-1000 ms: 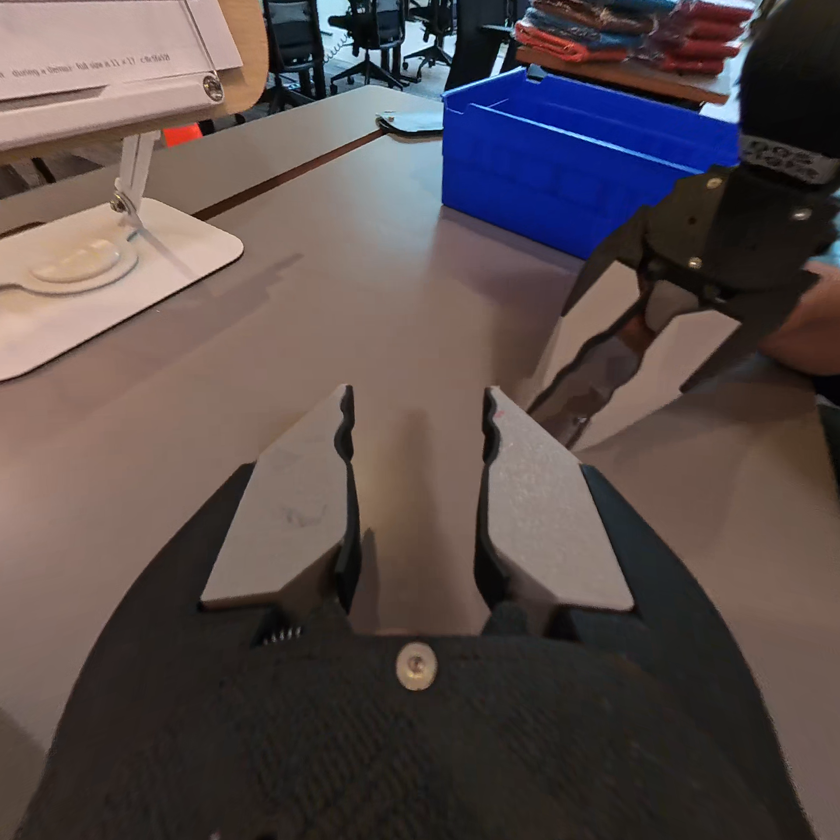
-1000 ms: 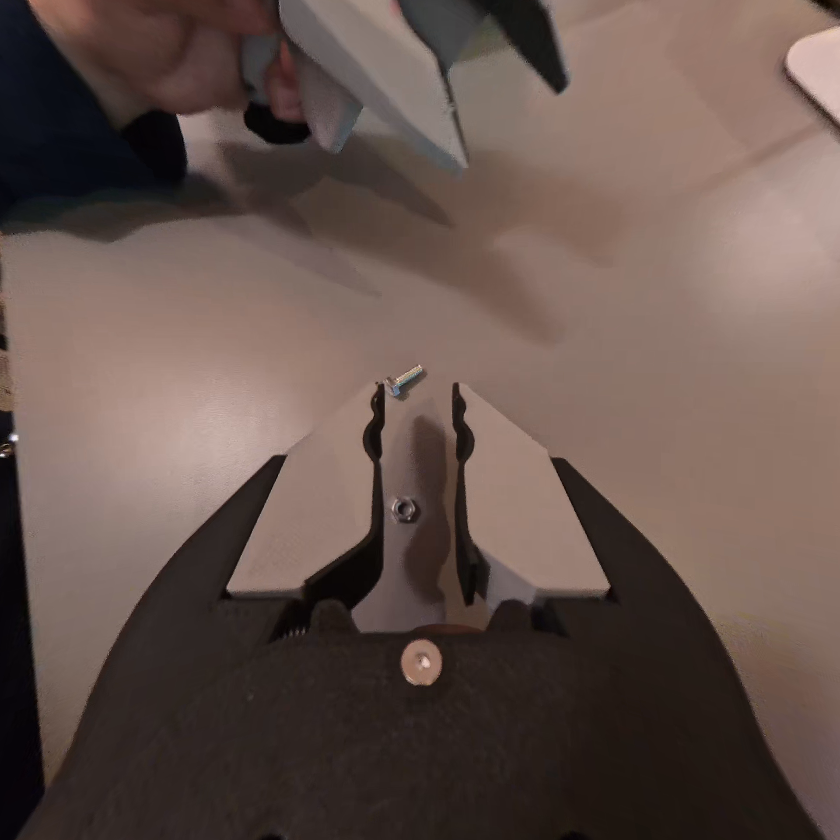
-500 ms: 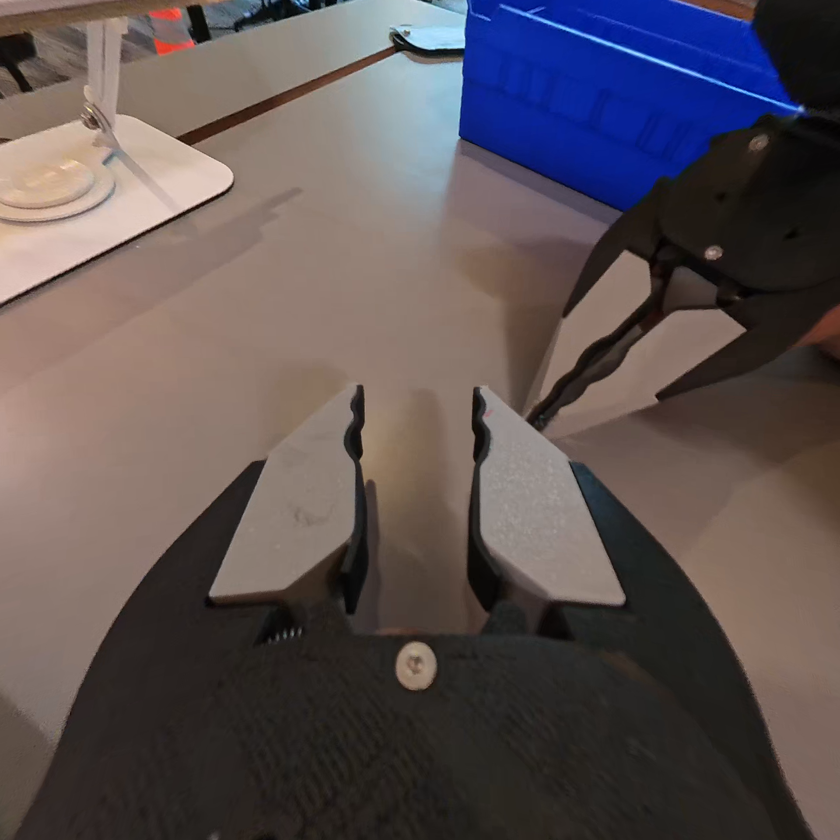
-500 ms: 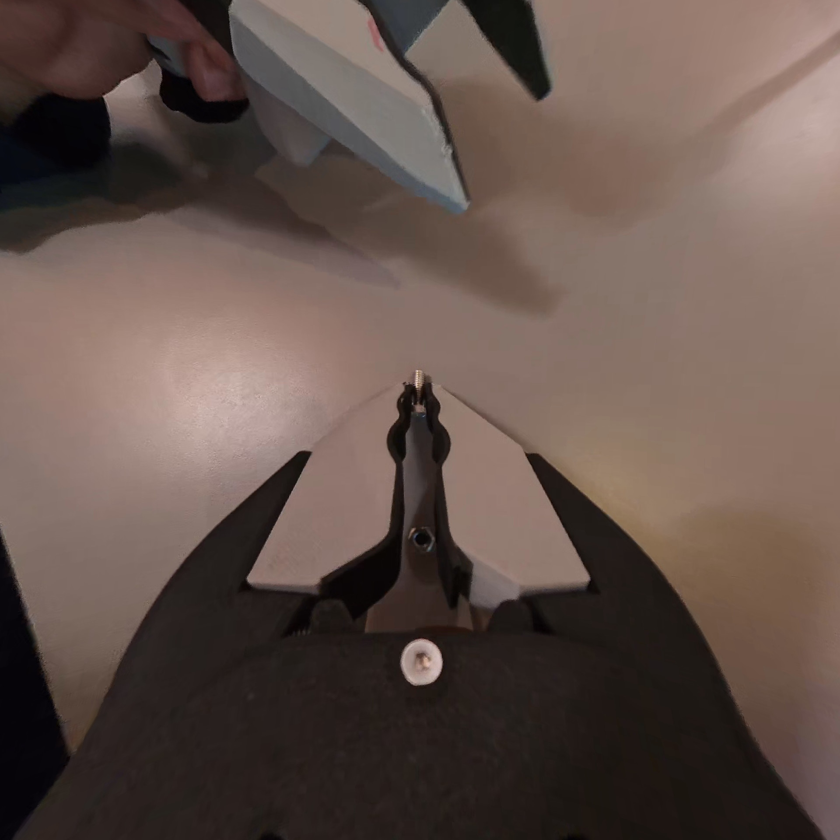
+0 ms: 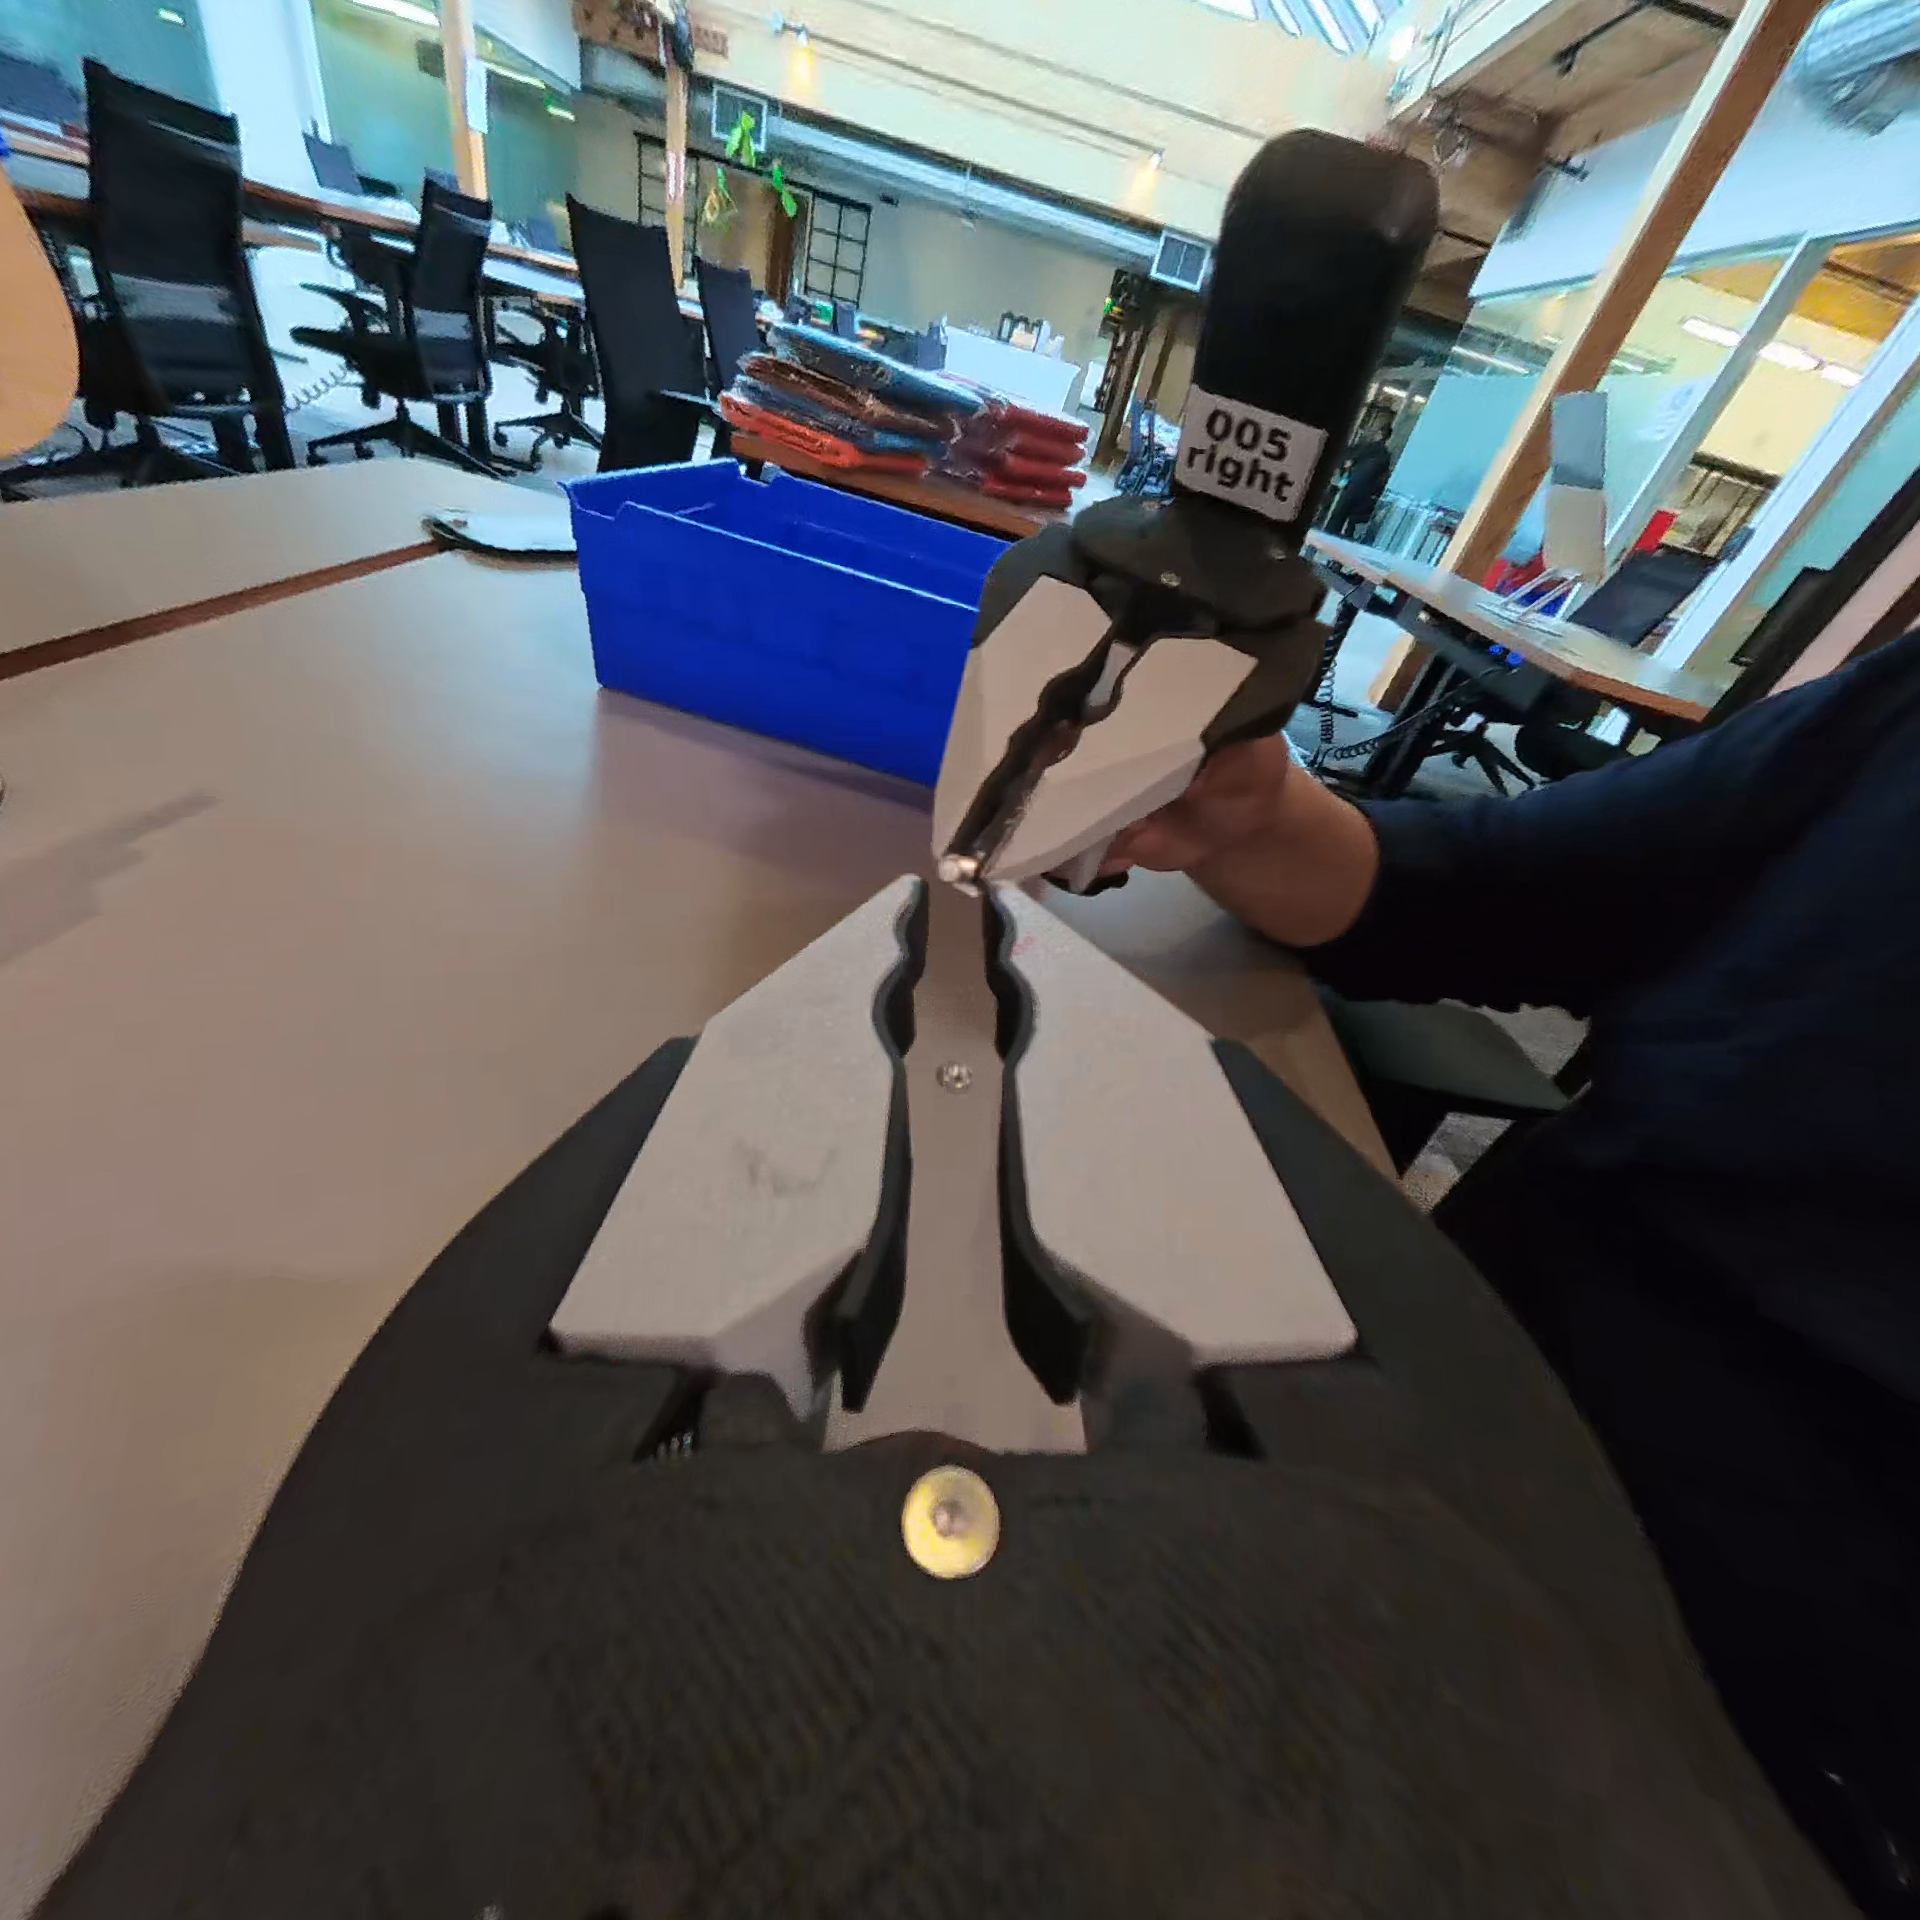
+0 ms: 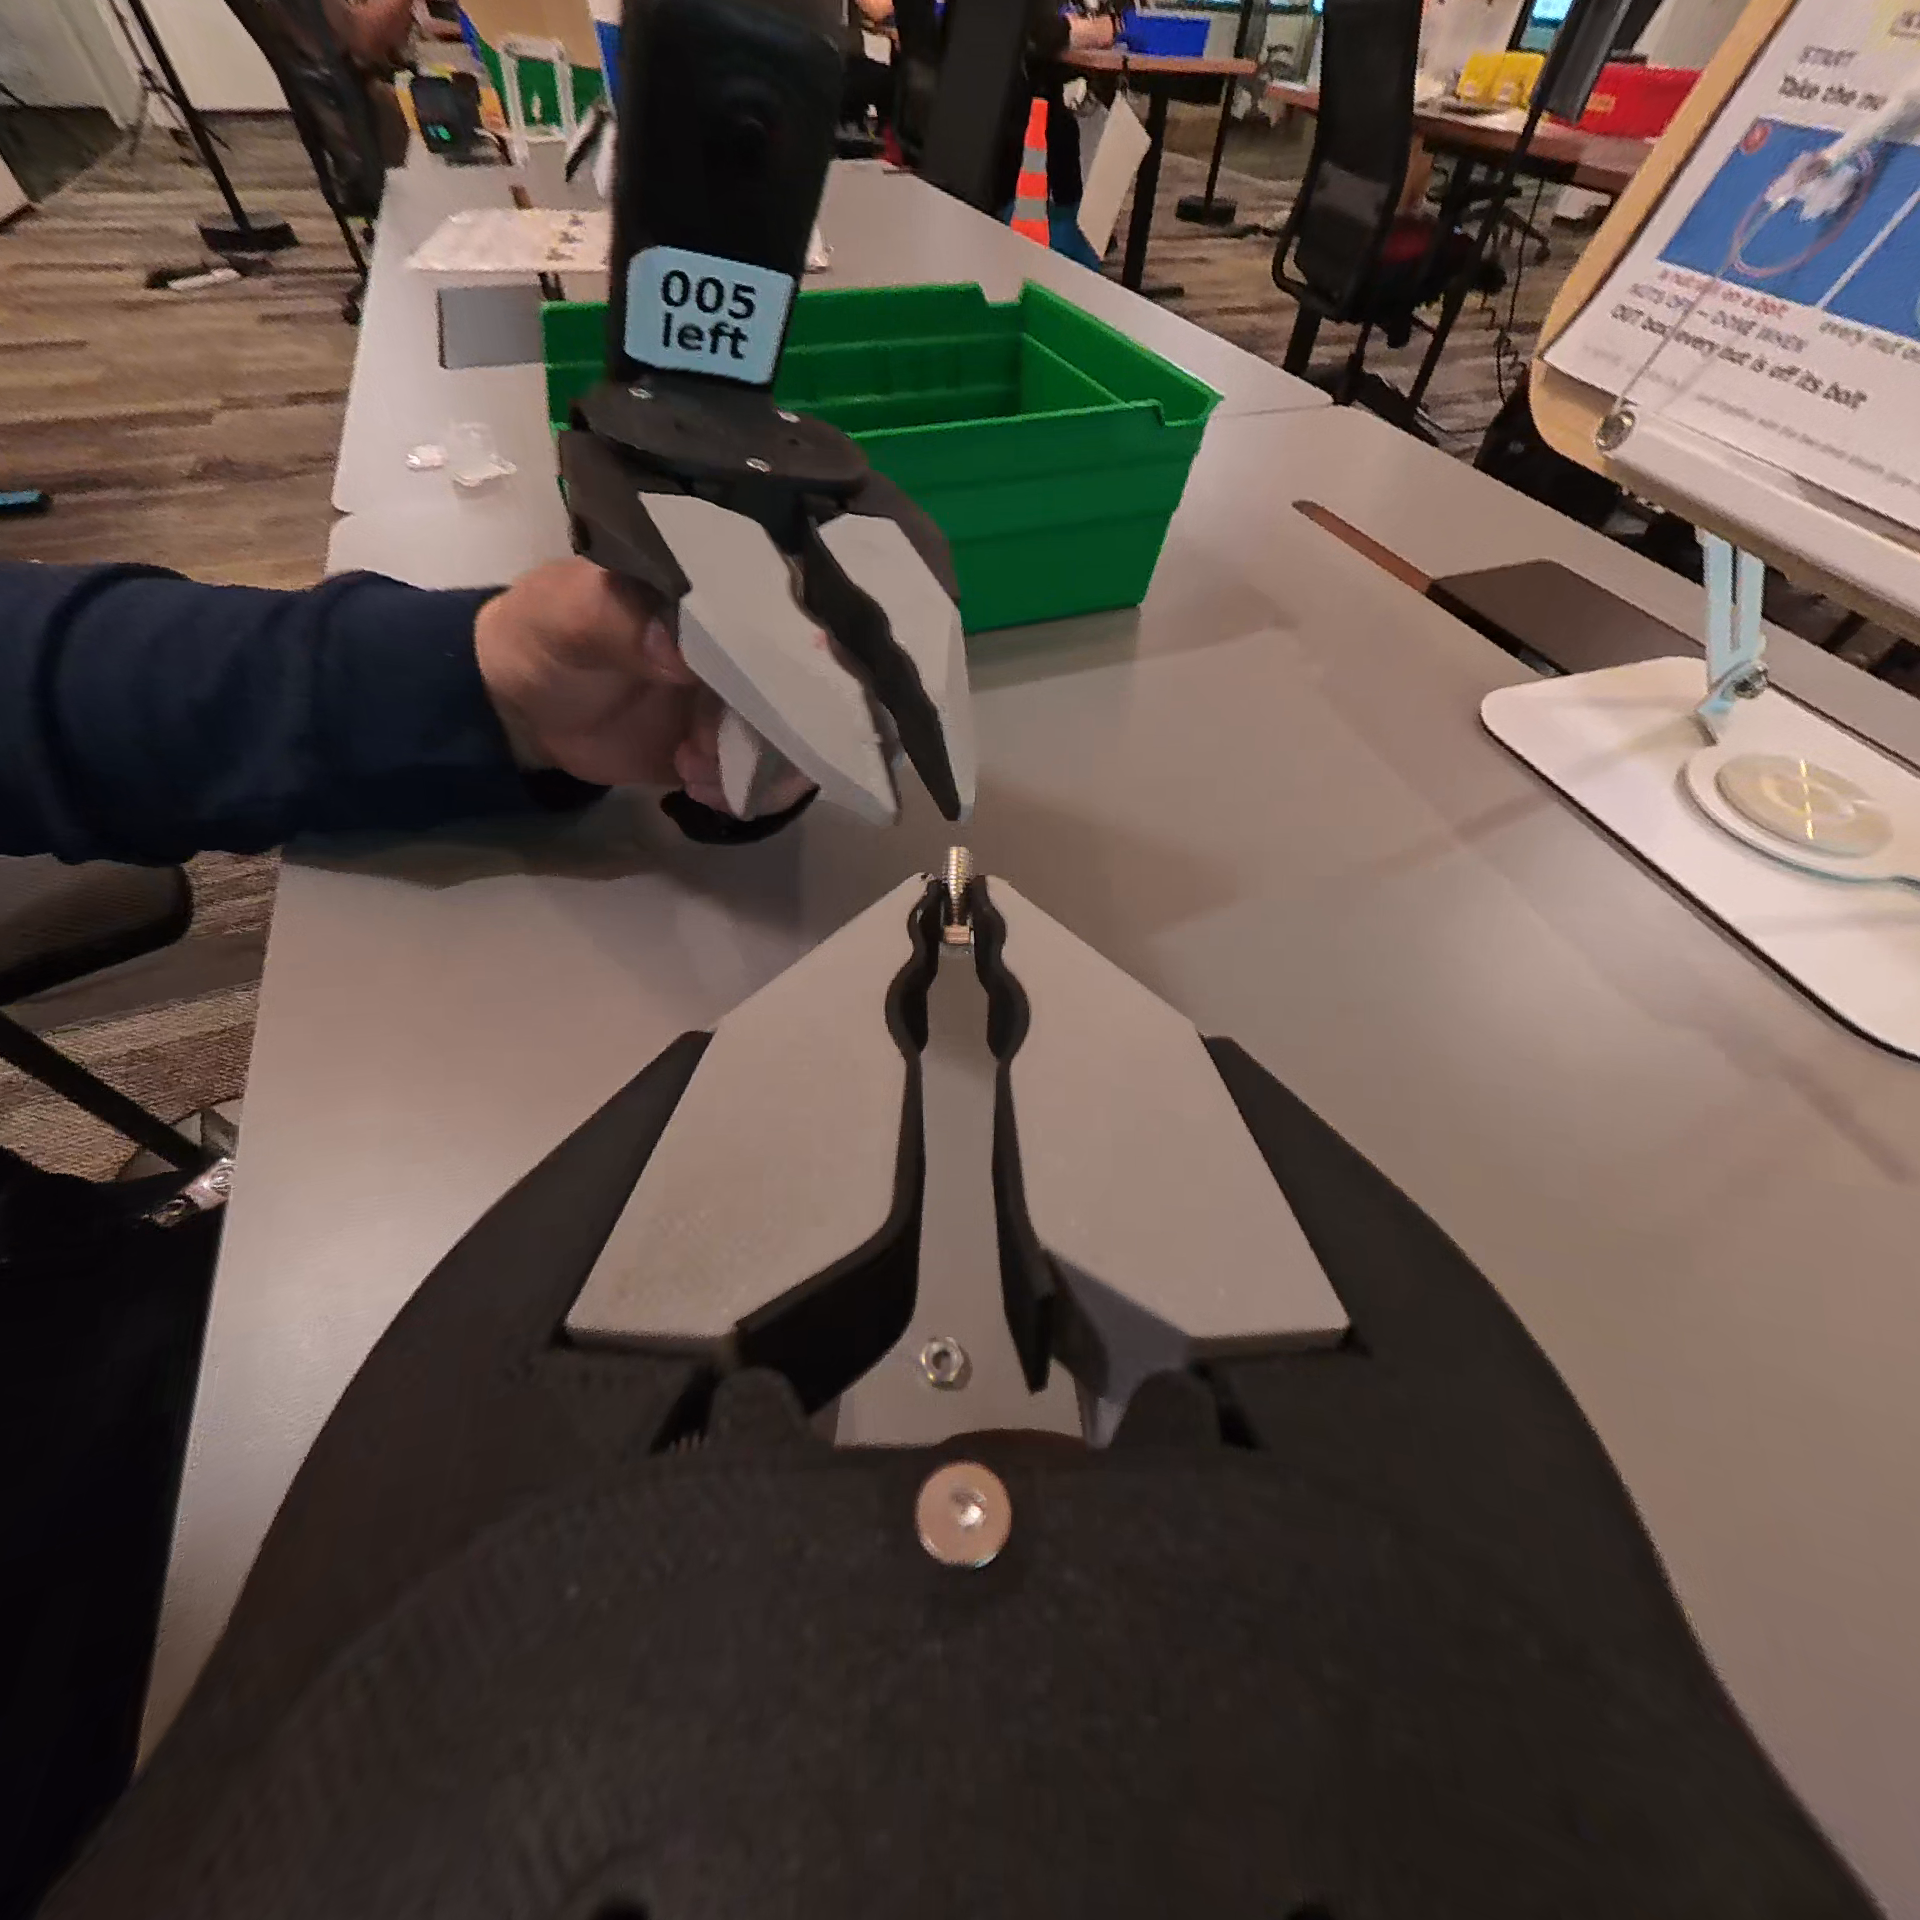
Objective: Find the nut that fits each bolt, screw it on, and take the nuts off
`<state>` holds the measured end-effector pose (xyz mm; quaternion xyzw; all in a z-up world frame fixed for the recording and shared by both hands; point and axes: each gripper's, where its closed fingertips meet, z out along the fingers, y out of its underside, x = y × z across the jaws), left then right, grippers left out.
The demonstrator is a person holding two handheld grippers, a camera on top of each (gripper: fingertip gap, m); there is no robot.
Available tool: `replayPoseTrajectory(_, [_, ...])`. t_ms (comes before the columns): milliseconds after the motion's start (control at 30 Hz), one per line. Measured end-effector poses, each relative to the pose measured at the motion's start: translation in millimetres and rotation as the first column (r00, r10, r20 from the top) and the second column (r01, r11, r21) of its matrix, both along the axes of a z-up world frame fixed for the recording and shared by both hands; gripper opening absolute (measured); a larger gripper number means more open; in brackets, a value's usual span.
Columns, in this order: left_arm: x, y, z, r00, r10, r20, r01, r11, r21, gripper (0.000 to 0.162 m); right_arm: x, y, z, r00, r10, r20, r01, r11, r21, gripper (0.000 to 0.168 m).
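Note:
My right gripper [image 6: 954, 902] is shut on a small silver bolt [image 6: 956, 871], whose threaded end sticks out past the tips, held above the grey table [image 6: 1351, 1039]. In the left wrist view the right gripper [image 5: 971, 857] points down at me with the bolt [image 5: 956, 867] at its tip. My left gripper [image 5: 954, 900] is open by a narrow gap and empty, its tips just short of the bolt. It also shows in the right wrist view [image 6: 920, 808]. A small hex nut [image 6: 943, 1363] lies on the table below, also seen between my left fingers [image 5: 954, 1077].
A blue bin [image 5: 769, 613] stands behind the right gripper. A green bin [image 6: 997, 457] stands behind the left gripper. A white stand [image 6: 1714, 790] with an instruction sheet is at the right. A person's hands and dark sleeves [image 6: 208, 707] hold the grippers near the table's edge. The grippers are tip to tip, or close to it.
The right gripper closed on the bolt and lifted it off the table. Both grippers tilted up and now face each other tip to tip. The left jaws narrowed.

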<state>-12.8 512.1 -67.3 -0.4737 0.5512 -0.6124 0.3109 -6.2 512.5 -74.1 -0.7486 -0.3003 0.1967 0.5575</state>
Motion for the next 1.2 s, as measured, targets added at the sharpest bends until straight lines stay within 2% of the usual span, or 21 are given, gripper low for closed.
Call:
replayPoseTrajectory(900, [-3,-14,9,0.997,-0.071,0.040,0.073,0.995,-0.064,0.003,-14,-10,11,0.999,0.031,0.034,-0.035,0.994,0.100,0.003])
replayPoseTrajectory(1200, [1,-13,5,0.998,-0.058,0.015,0.060,0.994,-0.096,0.007,-11,-4,2,0.985,-0.051,0.163,0.028,0.989,0.144,0.003])
